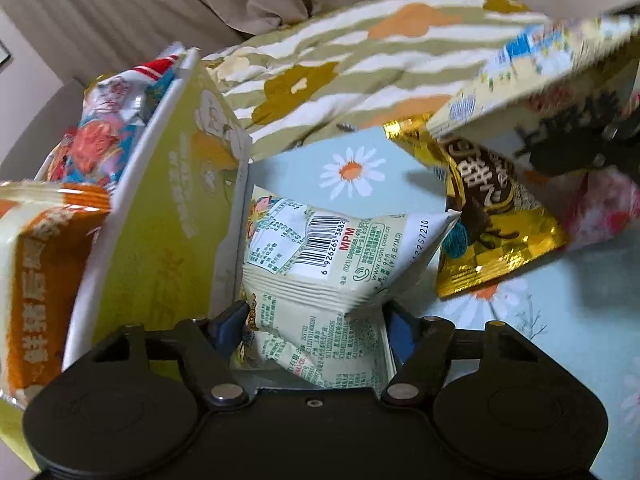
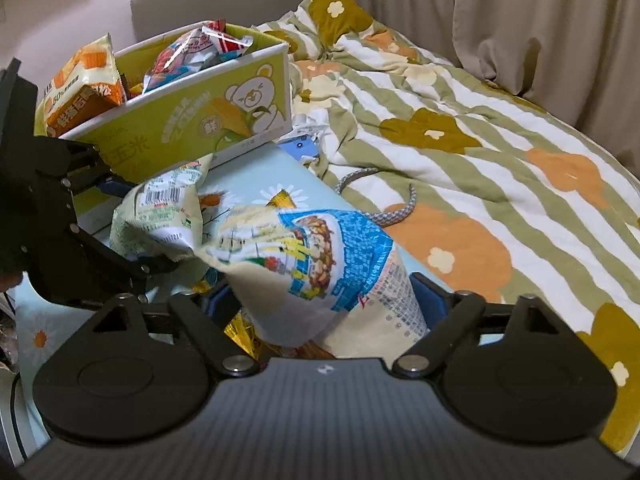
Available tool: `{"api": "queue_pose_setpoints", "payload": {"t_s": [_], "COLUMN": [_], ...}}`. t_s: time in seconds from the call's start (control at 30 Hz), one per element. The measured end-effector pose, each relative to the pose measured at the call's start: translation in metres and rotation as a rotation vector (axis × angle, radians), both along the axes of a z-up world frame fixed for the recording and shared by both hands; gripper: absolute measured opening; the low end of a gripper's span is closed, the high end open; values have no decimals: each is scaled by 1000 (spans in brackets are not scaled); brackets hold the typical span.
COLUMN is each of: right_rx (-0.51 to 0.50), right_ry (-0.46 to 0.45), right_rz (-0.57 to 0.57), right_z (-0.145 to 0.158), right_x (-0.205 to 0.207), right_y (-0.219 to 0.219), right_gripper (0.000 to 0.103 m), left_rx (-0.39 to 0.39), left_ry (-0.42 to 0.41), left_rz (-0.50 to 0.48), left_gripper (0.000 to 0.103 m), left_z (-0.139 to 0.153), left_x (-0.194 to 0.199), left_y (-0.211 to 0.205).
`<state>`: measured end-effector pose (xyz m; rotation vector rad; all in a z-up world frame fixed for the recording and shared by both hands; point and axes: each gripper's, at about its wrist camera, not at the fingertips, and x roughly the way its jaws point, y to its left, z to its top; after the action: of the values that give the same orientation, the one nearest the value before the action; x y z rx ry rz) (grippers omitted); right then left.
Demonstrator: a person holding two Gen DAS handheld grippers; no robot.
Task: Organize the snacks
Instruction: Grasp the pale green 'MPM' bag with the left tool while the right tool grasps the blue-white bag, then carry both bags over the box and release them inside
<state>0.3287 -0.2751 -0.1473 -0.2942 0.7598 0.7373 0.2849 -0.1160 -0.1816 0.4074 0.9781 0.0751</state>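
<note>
My left gripper [image 1: 316, 316] is shut on a pale green snack bag with a barcode [image 1: 340, 256], right beside the green cardboard box [image 1: 168, 216]. The same bag [image 2: 160, 216] and left gripper [image 2: 132, 224] show in the right wrist view. My right gripper [image 2: 324, 300] is shut on a cream and blue snack bag [image 2: 320, 264], held above the bed; it appears blurred in the left wrist view [image 1: 532, 80]. The box [image 2: 192, 120] holds several snack bags, among them an orange one [image 2: 84, 84] [image 1: 44, 272].
A gold and brown snack bag [image 1: 492, 224] lies on the light blue daisy sheet [image 1: 352, 168]. A striped flowered quilt [image 2: 460, 152] covers the bed to the right. A grey braided cord [image 2: 384, 204] lies on it. Beige curtains [image 2: 540, 20] hang behind.
</note>
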Motion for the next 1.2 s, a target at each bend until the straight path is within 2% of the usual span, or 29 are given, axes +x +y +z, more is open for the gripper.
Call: {"api": "queue_pose_setpoints", "payload": {"t_s": [0.27,0.6,0.97,1.2], "right_rx": [13,52,115,155], "right_ry": [4,-42,-120,-164], "right_rz": [-21,-53,-98,-109], "right_z": [2,22,77,121], "right_x": [-1,-16,-54,-85], "right_y": [-2,-5,4,29], "right_gripper": [87,84,84,84], "left_rx": [-9,-29,-112,-134], "left_ry": [-20,-74,-229,-320], "left_rz": [0,-18,-16,14], "left_gripper": [75,75,75,75], "left_z": [13,39,113,165], "left_x": [-9,-28,-75,-107], "left_y": [-3,-10,-10,20]}}
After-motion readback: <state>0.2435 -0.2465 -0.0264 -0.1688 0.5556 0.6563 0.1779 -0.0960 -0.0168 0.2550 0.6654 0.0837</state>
